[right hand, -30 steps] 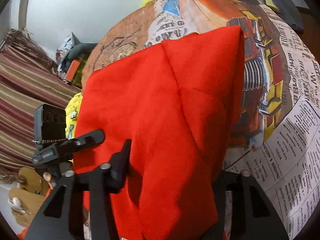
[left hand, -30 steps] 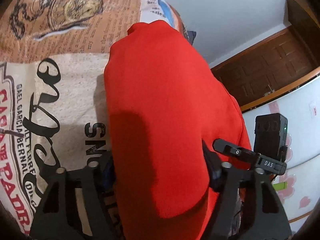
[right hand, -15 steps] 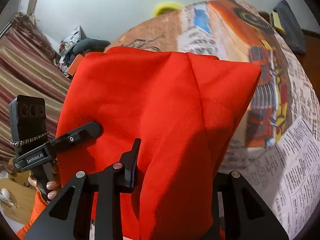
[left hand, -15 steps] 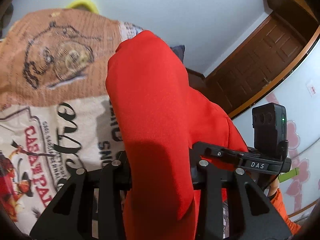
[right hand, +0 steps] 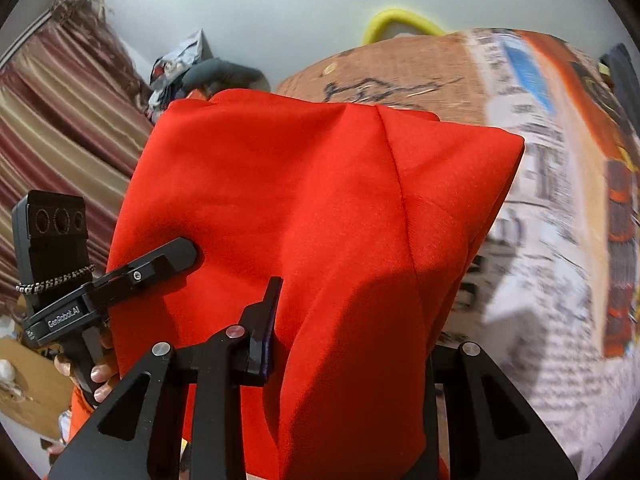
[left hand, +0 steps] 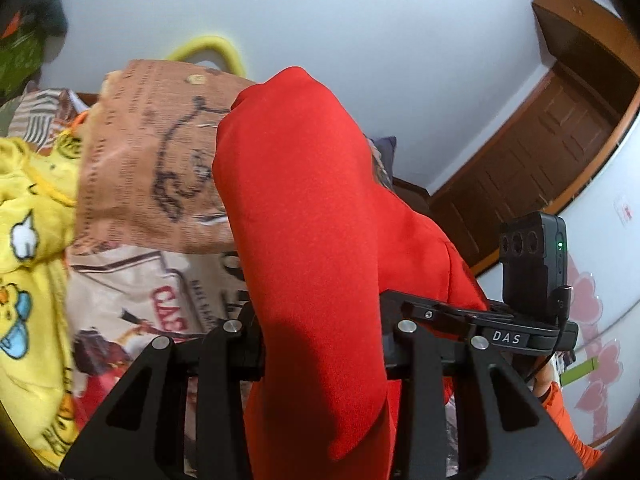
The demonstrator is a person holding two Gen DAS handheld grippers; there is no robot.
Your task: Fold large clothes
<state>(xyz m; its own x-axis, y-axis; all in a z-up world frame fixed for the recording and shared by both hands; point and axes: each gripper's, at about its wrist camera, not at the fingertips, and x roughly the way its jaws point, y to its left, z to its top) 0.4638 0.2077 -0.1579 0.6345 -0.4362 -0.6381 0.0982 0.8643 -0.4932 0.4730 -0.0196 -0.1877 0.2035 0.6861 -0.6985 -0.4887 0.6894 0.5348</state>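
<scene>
A large red garment [left hand: 312, 240] hangs folded between both grippers, lifted above the bed. My left gripper [left hand: 320, 344] is shut on one end of it; the cloth bunches between the fingers. My right gripper [right hand: 352, 340] is shut on the other end of the red garment [right hand: 320, 208], which drapes over the fingers and hides the right one. The other gripper shows in each view: the right one in the left wrist view [left hand: 480, 328], the left one in the right wrist view [right hand: 120, 280].
A bedspread printed like newspaper [left hand: 152, 184] [right hand: 552, 240] covers the bed below. A yellow printed garment [left hand: 28, 260] lies at the left. A brown wooden door [left hand: 540, 152], striped curtains [right hand: 48, 128] and a pile of clothes [right hand: 200, 76] stand around the bed.
Both grippers have risen and tilted up with the red garment; more wall and less bedspread show. The yellow garment has come into the left wrist view.
</scene>
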